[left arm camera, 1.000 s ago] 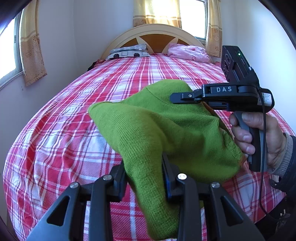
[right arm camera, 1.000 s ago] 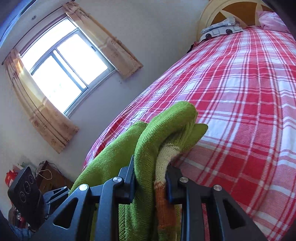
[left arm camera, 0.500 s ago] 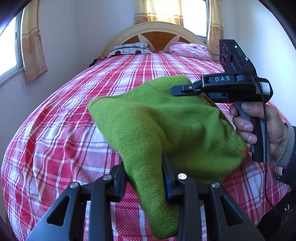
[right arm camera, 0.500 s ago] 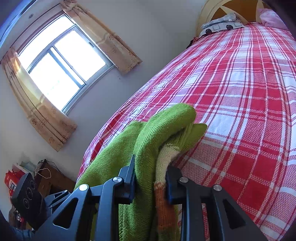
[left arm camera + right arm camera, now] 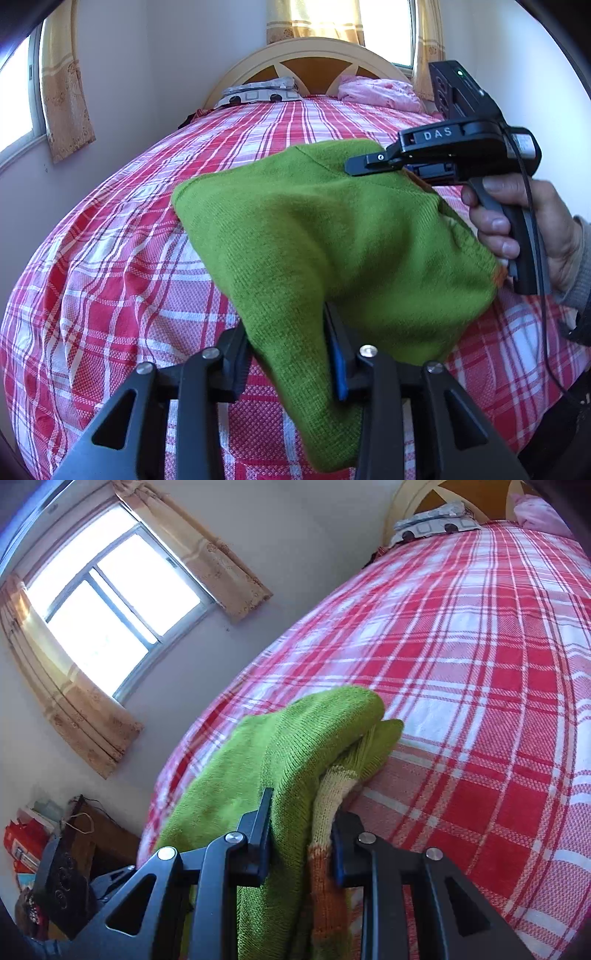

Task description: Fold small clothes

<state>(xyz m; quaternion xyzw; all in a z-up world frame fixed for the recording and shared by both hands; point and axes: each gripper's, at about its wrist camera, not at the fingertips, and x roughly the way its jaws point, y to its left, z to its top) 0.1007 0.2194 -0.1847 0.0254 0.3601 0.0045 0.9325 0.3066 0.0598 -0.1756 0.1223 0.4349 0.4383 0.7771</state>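
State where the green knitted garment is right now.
The green knitted garment hangs above the checked bed, clamped between the left gripper and right gripper.

bed: red-white plaid cover, fills lower frame | headboard: arched, top centre | window: sunlit, upper left, flanked by beige curtains | walls: painted pale
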